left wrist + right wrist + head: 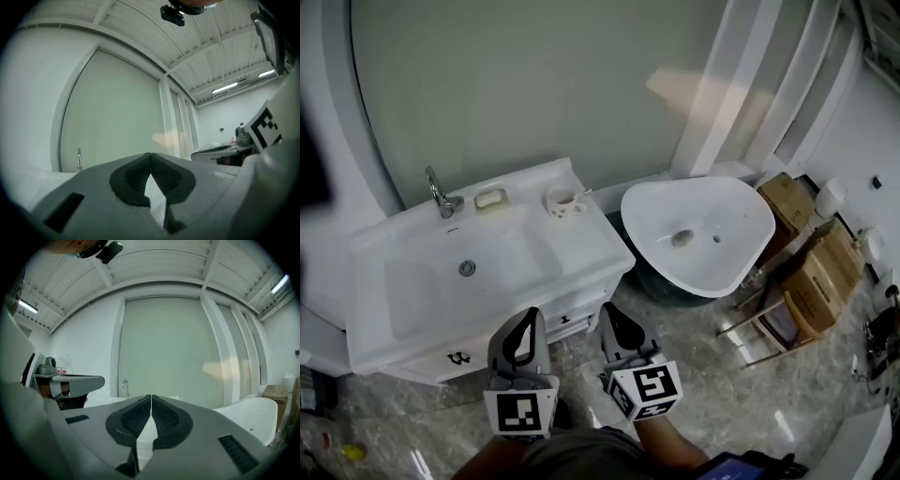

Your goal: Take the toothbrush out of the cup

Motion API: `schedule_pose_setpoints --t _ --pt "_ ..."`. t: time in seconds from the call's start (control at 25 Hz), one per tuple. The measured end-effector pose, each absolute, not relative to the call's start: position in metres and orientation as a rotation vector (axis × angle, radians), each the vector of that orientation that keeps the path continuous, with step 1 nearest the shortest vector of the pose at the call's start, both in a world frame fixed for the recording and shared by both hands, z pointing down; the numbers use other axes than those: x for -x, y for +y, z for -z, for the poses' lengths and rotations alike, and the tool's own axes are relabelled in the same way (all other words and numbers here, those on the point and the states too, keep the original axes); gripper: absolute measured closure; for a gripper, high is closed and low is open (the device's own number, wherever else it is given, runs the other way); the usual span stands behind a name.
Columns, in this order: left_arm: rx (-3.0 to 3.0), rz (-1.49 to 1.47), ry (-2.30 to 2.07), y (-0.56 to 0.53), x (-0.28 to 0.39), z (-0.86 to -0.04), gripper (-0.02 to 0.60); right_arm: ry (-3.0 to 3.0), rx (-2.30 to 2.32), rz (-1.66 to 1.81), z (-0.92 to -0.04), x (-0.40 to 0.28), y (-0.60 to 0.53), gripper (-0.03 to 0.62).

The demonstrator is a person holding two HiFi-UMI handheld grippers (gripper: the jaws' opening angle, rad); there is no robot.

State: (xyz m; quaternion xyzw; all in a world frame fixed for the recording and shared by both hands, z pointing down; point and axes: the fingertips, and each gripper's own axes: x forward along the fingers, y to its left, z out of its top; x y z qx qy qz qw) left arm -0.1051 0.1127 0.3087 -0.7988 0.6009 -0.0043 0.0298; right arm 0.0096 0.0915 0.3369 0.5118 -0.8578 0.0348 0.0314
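A small white cup (562, 203) stands at the back right corner of the white vanity top (581, 251), with a toothbrush (580, 195) leaning out of it to the right. Both grippers hover low in front of the vanity, well short of the cup. In the head view my left gripper (527, 319) and my right gripper (608, 312) point toward the cabinet front. My left gripper (150, 155) is shut and empty, its pads meeting at the tips. So is my right gripper (151, 397). Neither gripper view shows the cup.
The vanity has a sink bowl (422, 291), a chrome faucet (440, 195) and a soap dish (490, 199). A white freestanding basin (741, 246) stands to the right, with cardboard boxes (818, 272) and a wooden stool (761, 326) beyond. A frosted glass panel (534, 84) is behind.
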Motion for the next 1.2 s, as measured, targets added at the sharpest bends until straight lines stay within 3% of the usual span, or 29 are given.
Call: schedule_pose_setpoints --t 0.56,1.2 --pt "2.547 0.107 1.803 0.034 0.086 -0.337 0.571 -2.621 -1.650 -0.138 -0.350 -0.028 0.016 0.579" --pt "2.420 0.246 1.968 -0.135 0.059 -0.346 0.571 -2.710 -1.479 -0.259 -0.374 -0.057 -0.167 0.579"
